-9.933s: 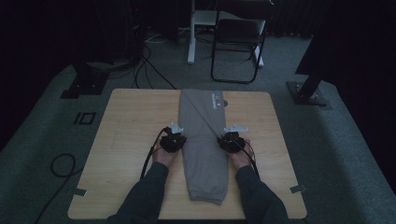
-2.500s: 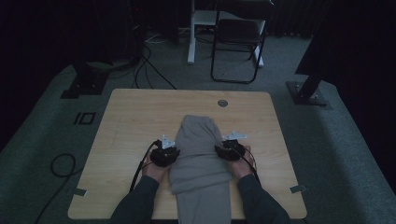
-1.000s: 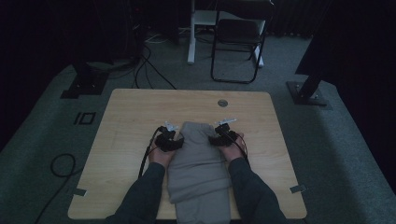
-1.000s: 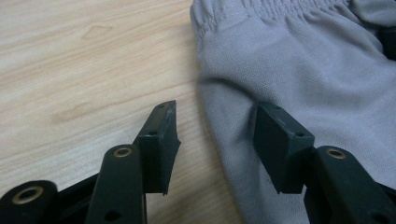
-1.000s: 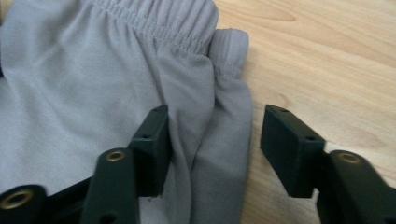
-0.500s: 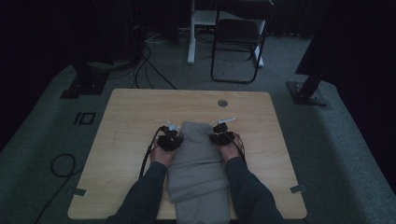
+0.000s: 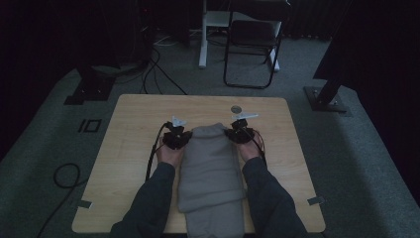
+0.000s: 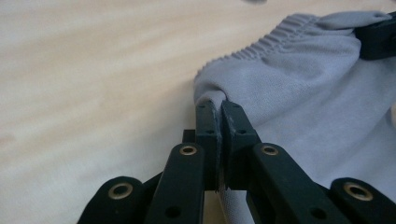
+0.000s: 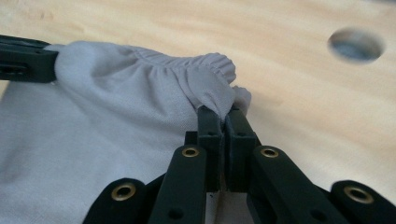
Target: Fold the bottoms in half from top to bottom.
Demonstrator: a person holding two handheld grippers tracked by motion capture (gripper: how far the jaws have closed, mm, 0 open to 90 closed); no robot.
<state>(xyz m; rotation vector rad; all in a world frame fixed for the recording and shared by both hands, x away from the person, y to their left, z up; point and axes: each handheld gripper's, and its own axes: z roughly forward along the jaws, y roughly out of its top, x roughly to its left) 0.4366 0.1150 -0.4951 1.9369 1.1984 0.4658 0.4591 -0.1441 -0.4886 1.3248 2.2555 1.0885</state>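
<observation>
Two grippers clenched on one folded grey garment (image 7: 210, 168), near centre of the wooden surface (image 7: 129, 148).
Left gripper (image 8: 218, 116) grasps the fabric corner at the garment's 10 o'clock; its jaws have just been closing, cloth pinched between them. Right gripper (image 9: 223, 122) grasps the gathered waistband corner at 2 o'clock. A round hole (image 9: 356, 45) lies in the surface at 1 o'clock.

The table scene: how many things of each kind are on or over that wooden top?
Grey garment: 1
Black grippers, left gripper and right gripper, each pinching a far corner of the cloth: 2
Round hole in the table: 1
Total: 4
</observation>
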